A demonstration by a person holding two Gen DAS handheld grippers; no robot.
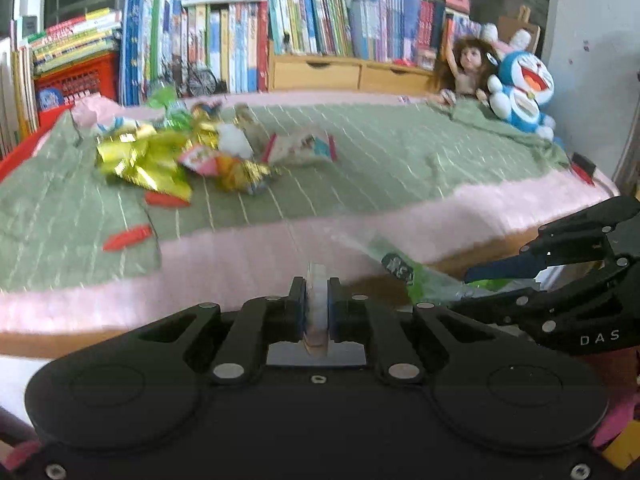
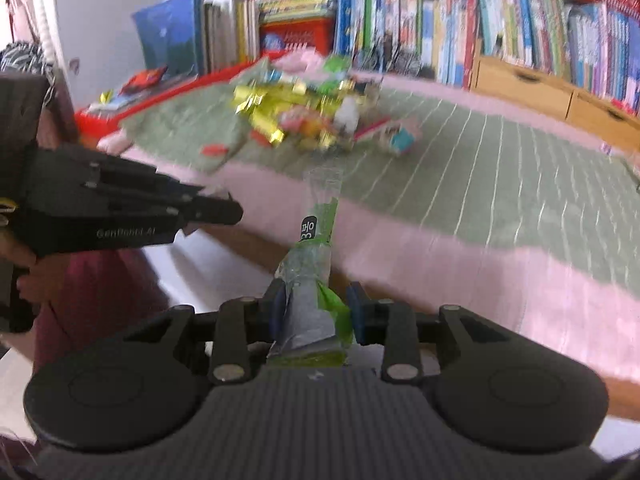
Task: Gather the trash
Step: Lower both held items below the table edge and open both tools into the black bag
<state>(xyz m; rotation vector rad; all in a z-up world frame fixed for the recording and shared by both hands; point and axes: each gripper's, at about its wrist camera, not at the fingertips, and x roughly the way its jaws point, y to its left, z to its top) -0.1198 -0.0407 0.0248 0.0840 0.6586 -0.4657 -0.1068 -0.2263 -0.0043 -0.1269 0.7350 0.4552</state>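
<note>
A pile of trash (image 1: pixel 180 156) made of gold foil, snack wrappers and white tissue lies on the green blanket (image 1: pixel 380 160); the same pile of trash (image 2: pixel 316 116) shows in the right wrist view. My left gripper (image 1: pixel 317 292) is shut on a thin whitish wrapper (image 1: pixel 317 276), held edge-on over the pink bed edge. My right gripper (image 2: pixel 316 312) is shut on a long clear-and-green plastic wrapper (image 2: pixel 318 232) that sticks out forward. The right gripper (image 1: pixel 476 286) and its green wrapper (image 1: pixel 404 268) appear at the lower right of the left wrist view. The left gripper (image 2: pixel 234 212) shows at the left of the right wrist view.
Rows of books (image 1: pixel 280 28) and wooden drawers (image 1: pixel 320 74) stand behind the bed. A doll (image 1: pixel 466 66) and a blue plush toy (image 1: pixel 522 92) sit at the far right corner. A red basket (image 1: pixel 80 78) is at the far left. Red scraps (image 1: pixel 128 237) lie on the blanket.
</note>
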